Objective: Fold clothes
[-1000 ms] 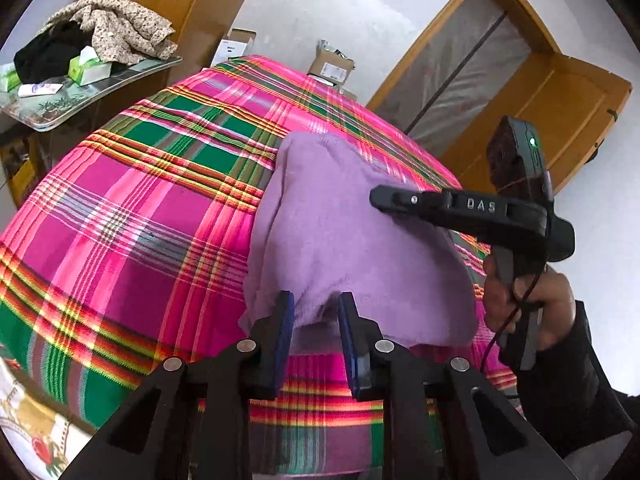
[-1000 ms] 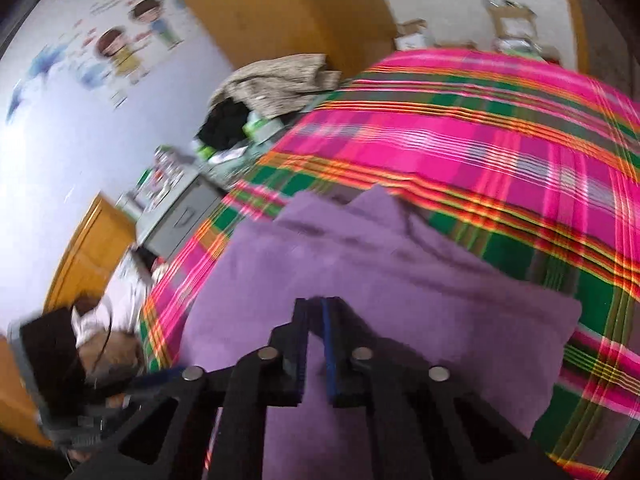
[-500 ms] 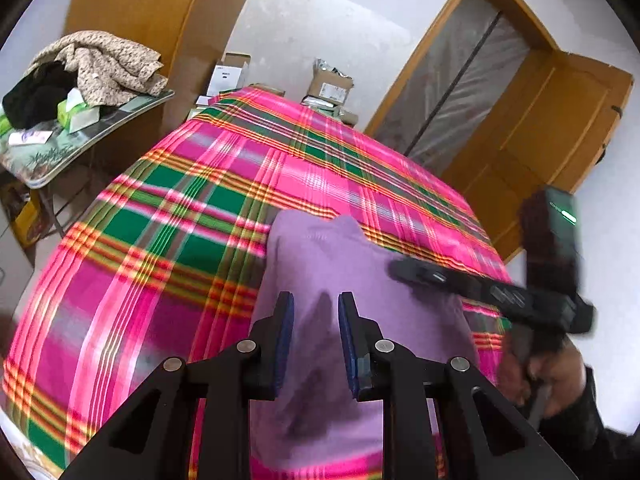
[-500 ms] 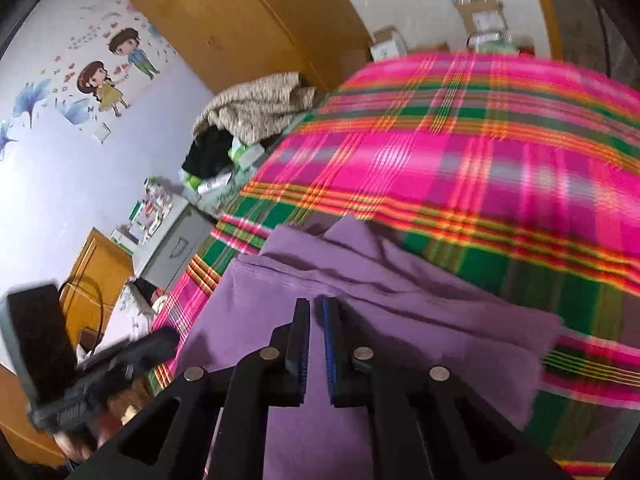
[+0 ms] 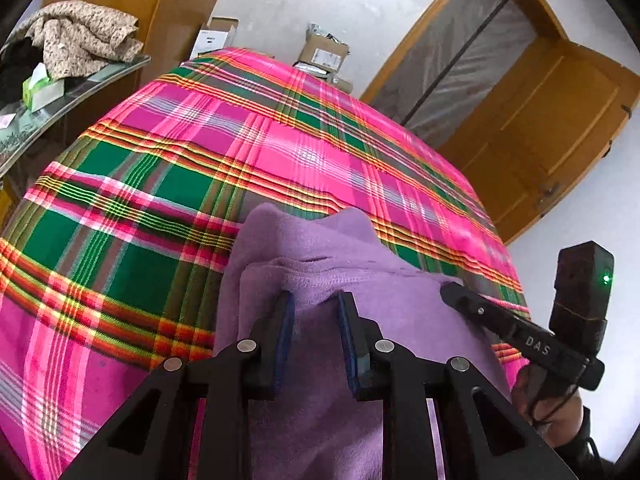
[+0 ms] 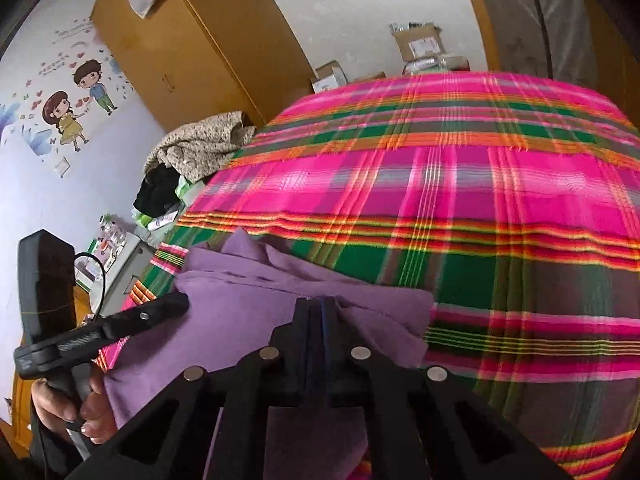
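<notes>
The folded purple fleece garment lies at the near edge of the bed, on the pink, green and orange plaid bedspread, and it sits lower and closer to the left wrist camera than it did a second ago, when it stretched further up the spread. The left gripper has slid in over the top layer; its blue-padded jaws stand a little apart with a raised ridge of stitched hem between them, though whether the pads actually pinch that fold cannot be told from here. Over on the right, the right gripper has its jaws closing down to nearly nothing, tips right at the folded edge of the purple cloth, and whether any fabric is caught between them cannot be told either. A second ago that gripper hovered over the middle of a flatter garment; now the cloth in front of it is bunched into layers with a peak poking up behind. In the left view the right tool has dropped toward the garment's right edge, the person's hand around its handle. In the right view the left tool comes in beside the garment's left edge. The heap of beige patterned clothes stays on the side table beyond the bed's far left corner.
</notes>
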